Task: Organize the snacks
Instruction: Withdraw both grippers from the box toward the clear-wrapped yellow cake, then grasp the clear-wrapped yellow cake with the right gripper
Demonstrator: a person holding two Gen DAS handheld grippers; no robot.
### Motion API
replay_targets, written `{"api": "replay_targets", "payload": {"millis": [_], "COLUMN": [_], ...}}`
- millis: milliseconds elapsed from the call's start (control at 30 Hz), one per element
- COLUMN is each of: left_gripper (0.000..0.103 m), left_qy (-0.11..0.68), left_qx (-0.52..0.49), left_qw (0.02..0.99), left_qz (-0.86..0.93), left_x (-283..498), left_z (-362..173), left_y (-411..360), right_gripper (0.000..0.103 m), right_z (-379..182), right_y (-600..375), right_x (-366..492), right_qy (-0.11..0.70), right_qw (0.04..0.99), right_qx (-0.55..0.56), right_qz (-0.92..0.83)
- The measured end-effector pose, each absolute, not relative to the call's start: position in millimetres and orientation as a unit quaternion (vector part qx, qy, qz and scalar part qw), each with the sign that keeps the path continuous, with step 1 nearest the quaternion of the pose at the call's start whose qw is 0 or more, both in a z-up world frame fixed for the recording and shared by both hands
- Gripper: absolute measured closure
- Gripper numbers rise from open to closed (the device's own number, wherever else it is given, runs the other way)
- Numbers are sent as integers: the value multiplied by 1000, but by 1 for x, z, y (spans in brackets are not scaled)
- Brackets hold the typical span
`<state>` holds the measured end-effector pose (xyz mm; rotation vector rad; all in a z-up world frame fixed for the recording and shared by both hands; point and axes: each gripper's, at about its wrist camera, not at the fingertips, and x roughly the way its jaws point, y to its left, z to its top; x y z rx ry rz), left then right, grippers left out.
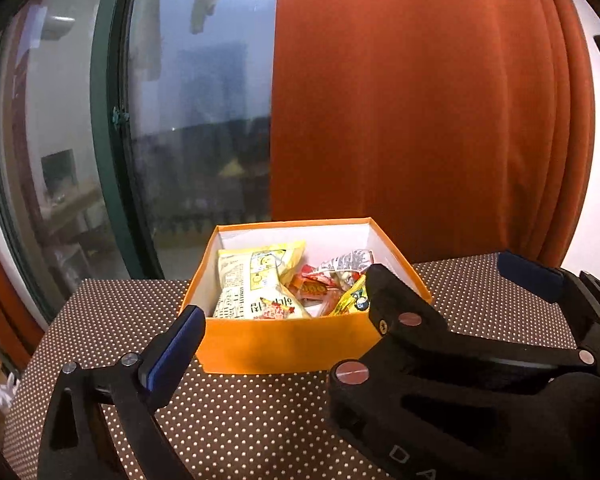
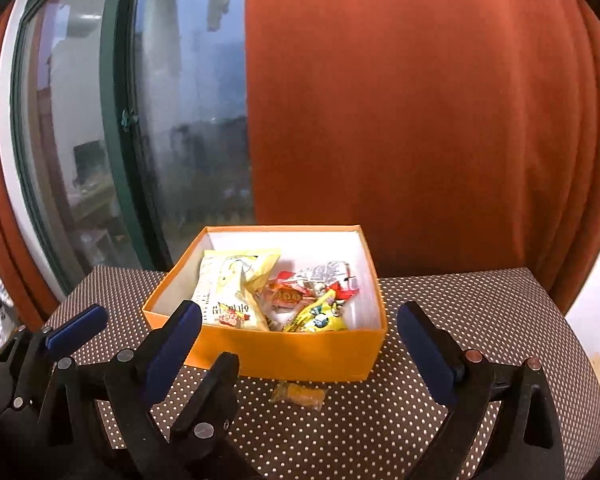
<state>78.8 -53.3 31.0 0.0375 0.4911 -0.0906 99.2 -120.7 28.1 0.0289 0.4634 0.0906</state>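
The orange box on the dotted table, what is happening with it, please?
A person is sorting snacks with two handheld grippers. The orange box already holds several packets, including a large yellow bag. One small wrapped candy lies outside on the table, just before the box. The left gripper and right gripper are open and empty.

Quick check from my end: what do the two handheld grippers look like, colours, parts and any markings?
Both are matte black plastic linkage frames with round silver pivot pins and dark blue pads lining the fingers. The left gripper has a brass-coloured screw and pale lettering on its right finger; the right gripper looks the same. No cables or sleeves are visible.
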Motion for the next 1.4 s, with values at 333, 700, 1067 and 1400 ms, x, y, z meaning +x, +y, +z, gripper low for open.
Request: {"api": "replay_targets", "payload": {"millis": [333,700,1067,1400], "left_gripper": [1,1,1,1], "left_qy": [261,287,335,378], "left_qx": [25,15,25,66], "left_qw": [964,956,941,922], "left_qz": [-54,-62,-42,-55], "left_x": [57,58,89,136], "left_z": [3,-44,-90,-115], "left_y": [-56,-55,-47,-49], "right_gripper": [2,2,3,3], "right_z": [3,-41,-92,-121], "right_y": [-126,-125,-125,-124], "right_x": [72,70,99,138], "right_qy": [243,267,307,348], "right_qw": [969,962,949,936], "right_qx": [20,25,30,34], "right_qz": [38,58,56,37]}}
